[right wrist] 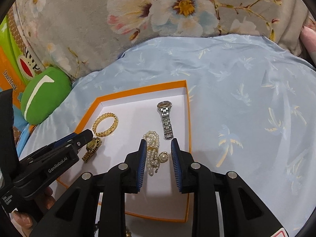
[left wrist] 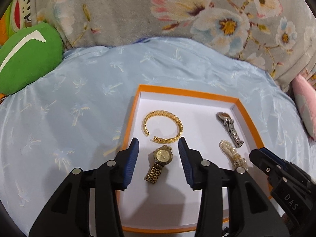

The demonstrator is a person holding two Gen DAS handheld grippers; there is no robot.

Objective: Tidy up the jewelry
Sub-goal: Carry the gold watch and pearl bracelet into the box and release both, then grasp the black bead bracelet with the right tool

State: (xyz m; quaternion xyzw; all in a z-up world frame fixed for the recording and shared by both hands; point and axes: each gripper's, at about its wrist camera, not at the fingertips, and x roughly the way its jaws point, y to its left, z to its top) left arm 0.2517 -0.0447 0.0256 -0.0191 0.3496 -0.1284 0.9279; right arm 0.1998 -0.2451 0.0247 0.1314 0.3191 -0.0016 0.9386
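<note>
An orange-rimmed box [left wrist: 189,91] with a white floor lies on light blue cloth and holds the jewelry. In it are a gold bangle [left wrist: 178,123], a gold watch [left wrist: 161,162], a silver watch [left wrist: 230,128] and a pearl bracelet [left wrist: 234,154]. My left gripper [left wrist: 159,145] is open, its fingers on either side of the gold watch, above it. My right gripper [right wrist: 159,145] is open over the pearl bracelet [right wrist: 153,148], with the silver watch [right wrist: 166,119] just beyond. The bangle [right wrist: 105,124], gold watch [right wrist: 91,147] and box rim [right wrist: 142,87] show in the right wrist view too.
A green plush cushion [left wrist: 25,63] lies left of the box. A grey floral quilt [left wrist: 158,9] is bunched behind the blue cloth [left wrist: 69,108]. A pink item [left wrist: 305,102] sits at the far right. An orange and green printed bag [right wrist: 9,59] is at the left.
</note>
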